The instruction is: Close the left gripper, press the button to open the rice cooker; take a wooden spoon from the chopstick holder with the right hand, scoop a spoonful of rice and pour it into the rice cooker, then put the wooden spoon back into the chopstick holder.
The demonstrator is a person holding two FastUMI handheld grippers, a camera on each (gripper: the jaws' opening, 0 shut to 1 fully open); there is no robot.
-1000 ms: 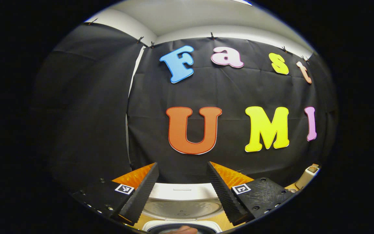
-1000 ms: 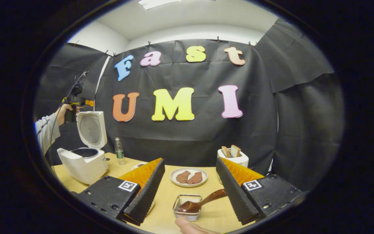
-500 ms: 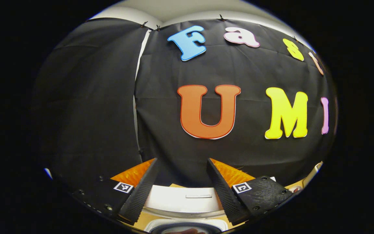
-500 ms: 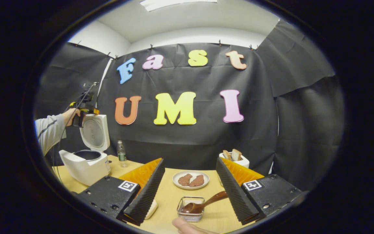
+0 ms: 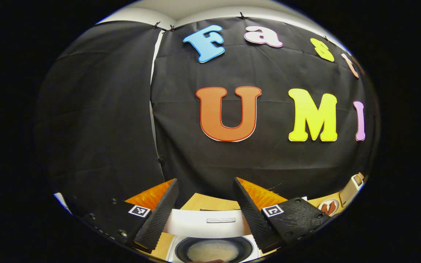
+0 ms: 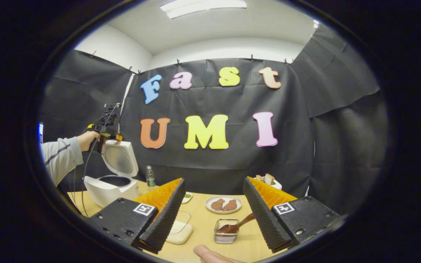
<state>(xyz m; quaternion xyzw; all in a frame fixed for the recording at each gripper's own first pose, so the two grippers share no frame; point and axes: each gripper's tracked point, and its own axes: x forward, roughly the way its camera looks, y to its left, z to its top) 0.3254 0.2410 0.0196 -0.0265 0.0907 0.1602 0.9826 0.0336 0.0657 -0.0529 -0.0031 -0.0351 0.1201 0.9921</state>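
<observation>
The left gripper [image 5: 205, 204] is hovering, jaws spread, above the open rice cooker [image 6: 112, 182]; the right gripper [image 6: 214, 204], jaws spread, is facing the wooden spoon [image 6: 236, 226] in the chopstick holder [image 6: 226, 236].

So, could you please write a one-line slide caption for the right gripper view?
Open right gripper faces the wooden spoon in its chopstick holder; rice cooker stands open at left.
</observation>
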